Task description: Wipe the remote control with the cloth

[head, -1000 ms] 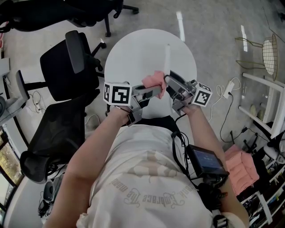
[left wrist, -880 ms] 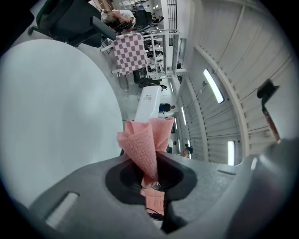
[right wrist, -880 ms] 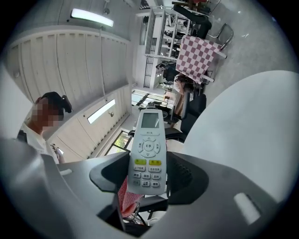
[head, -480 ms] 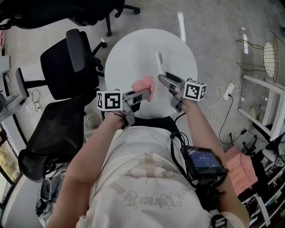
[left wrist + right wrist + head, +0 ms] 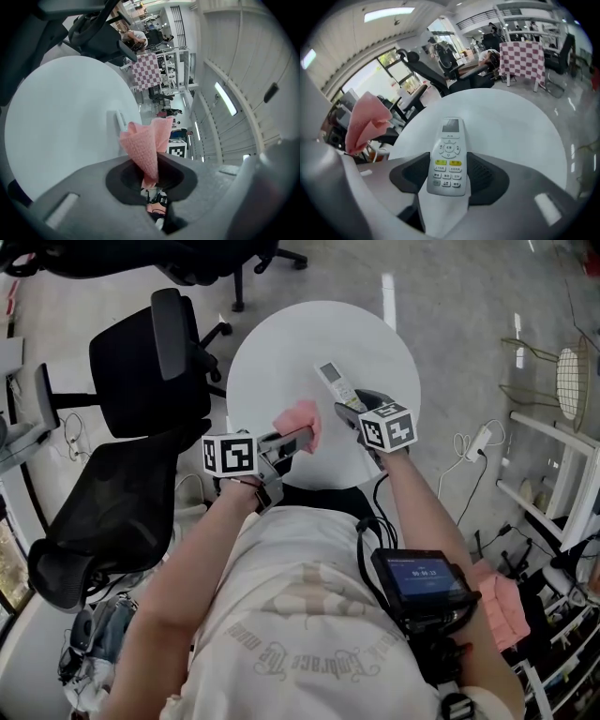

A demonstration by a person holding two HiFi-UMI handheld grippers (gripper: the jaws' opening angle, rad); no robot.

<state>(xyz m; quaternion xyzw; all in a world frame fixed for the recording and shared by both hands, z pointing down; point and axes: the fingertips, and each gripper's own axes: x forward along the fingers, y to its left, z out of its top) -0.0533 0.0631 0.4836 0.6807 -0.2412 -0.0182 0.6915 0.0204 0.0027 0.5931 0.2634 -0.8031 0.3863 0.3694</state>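
You stand in a large open workroom with a grey floor [image 5: 450, 296]. The gripper views show long ceiling lights, windows, and one red-and-white checkered panel [image 5: 521, 61] standing far behind the table. The one work surface is a round white table [image 5: 281, 352] straight ahead of you; no loose object rests on its top.

Three black office chairs crowd your left. One [image 5: 131, 371] stands beside the table's edge, one [image 5: 103, 512] is nearer your left elbow, and one [image 5: 187, 254] sits at the top of the head view. At the far right stands one wire-frame chair [image 5: 569, 371], with a white power strip [image 5: 478, 439] on the floor between it and the table. One small device with a lit screen [image 5: 422, 579] hangs at your right hip.

You hold two grippers, each carrying one cube with square markers, and both hang over the near edge of the table. Your left gripper [image 5: 291, 439] has its jaws pressed together on the lower end of the single pink cloth [image 5: 145, 145]. The rest of the cloth stands up out of the jaws in a loose folded cone.

Your right gripper [image 5: 352, 409] has its jaws closed against the two long sides of the one remote control [image 5: 447, 159], near its lower end. The remote is white, turned button side up, and its small display end points away from you across the tabletop. The cloth and the remote are near each other but apart, with the cloth to the remote's left.
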